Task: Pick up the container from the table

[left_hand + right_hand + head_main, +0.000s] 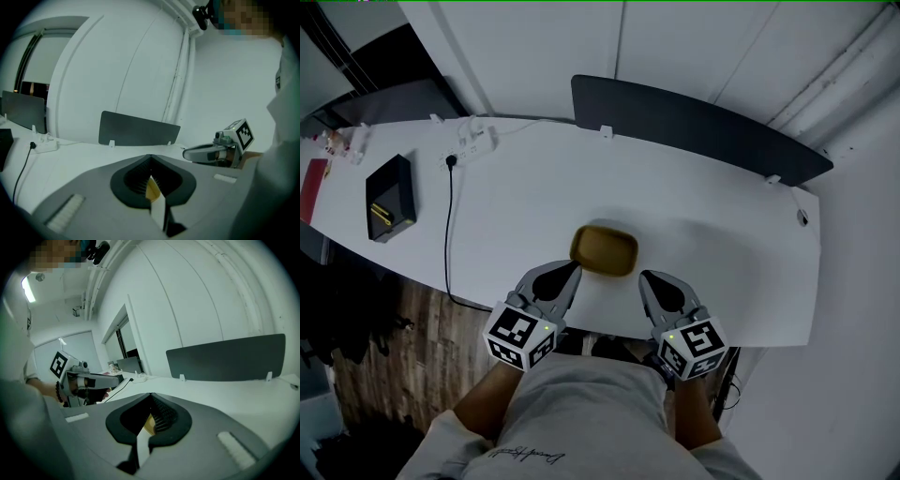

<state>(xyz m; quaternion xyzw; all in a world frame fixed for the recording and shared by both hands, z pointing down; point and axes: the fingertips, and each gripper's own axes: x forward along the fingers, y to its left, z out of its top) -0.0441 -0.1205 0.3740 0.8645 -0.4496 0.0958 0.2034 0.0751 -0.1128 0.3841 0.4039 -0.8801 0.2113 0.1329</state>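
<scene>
A tan, rounded-rectangle container (605,250) lies on the white table (722,244) near its front edge. My left gripper (575,270) sits just left of and below it, jaws shut, holding nothing. My right gripper (645,278) sits just to the container's lower right, also shut and empty. In the left gripper view only a tan sliver of the container (152,188) shows through the slit behind the closed jaws, and the right gripper (187,153) is off to the right. The right gripper view shows the same sliver of container (150,423) and the left gripper (112,380) at left.
A black box (391,197) lies at the table's left. A white power strip (473,142) with a black cable (447,234) runs off the front edge. A dark divider panel (694,127) stands along the back. A red item (311,187) sits at the far left.
</scene>
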